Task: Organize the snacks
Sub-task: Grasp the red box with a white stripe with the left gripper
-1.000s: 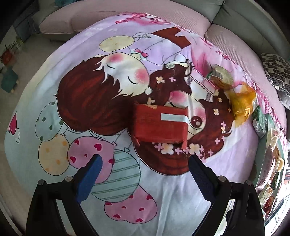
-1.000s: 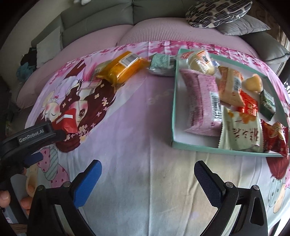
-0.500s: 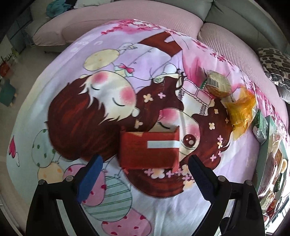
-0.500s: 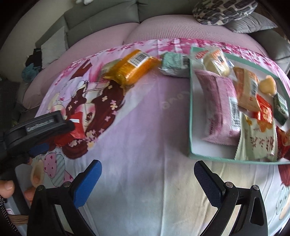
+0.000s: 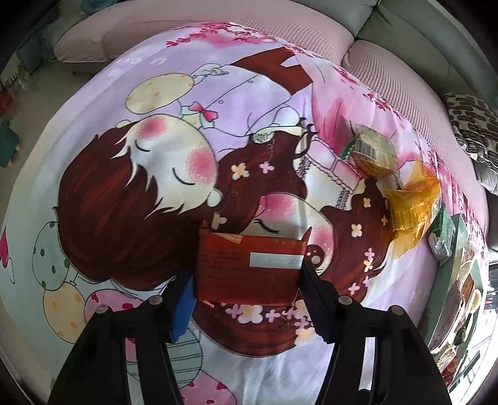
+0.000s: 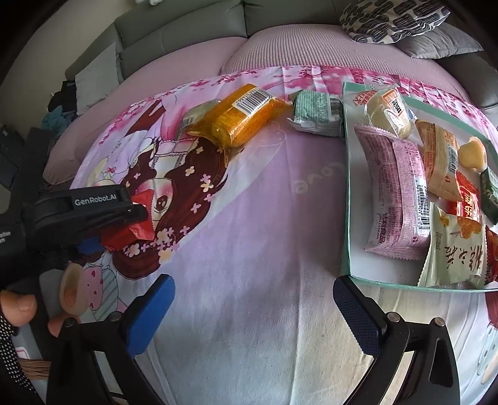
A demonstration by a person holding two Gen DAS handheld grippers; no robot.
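A red snack packet (image 5: 249,268) lies on the cartoon-print cloth (image 5: 155,187). My left gripper (image 5: 246,277) straddles it and its jaws are closing, with the pads touching both short ends and the packet's corners buckling upward. The right wrist view shows that same gripper (image 6: 93,212) over the crumpled red packet (image 6: 130,236) at the left. My right gripper (image 6: 252,289) hangs open above bare cloth, nothing between its fingers, just left of the teal tray (image 6: 345,199), which holds several snack packets.
An orange packet (image 6: 246,115), a green packet (image 6: 317,113) and a small yellow-green snack (image 5: 370,152) lie loose on the cloth beyond the tray's left wall. A person's hand (image 6: 18,308) holds the left gripper. Sofa cushions and a patterned pillow (image 6: 395,18) ring the far side.
The left gripper moved forward over the red packet and its jaws came in from wide open to touch the packet's ends. The right gripper's view shifted slightly, jaws unchanged.
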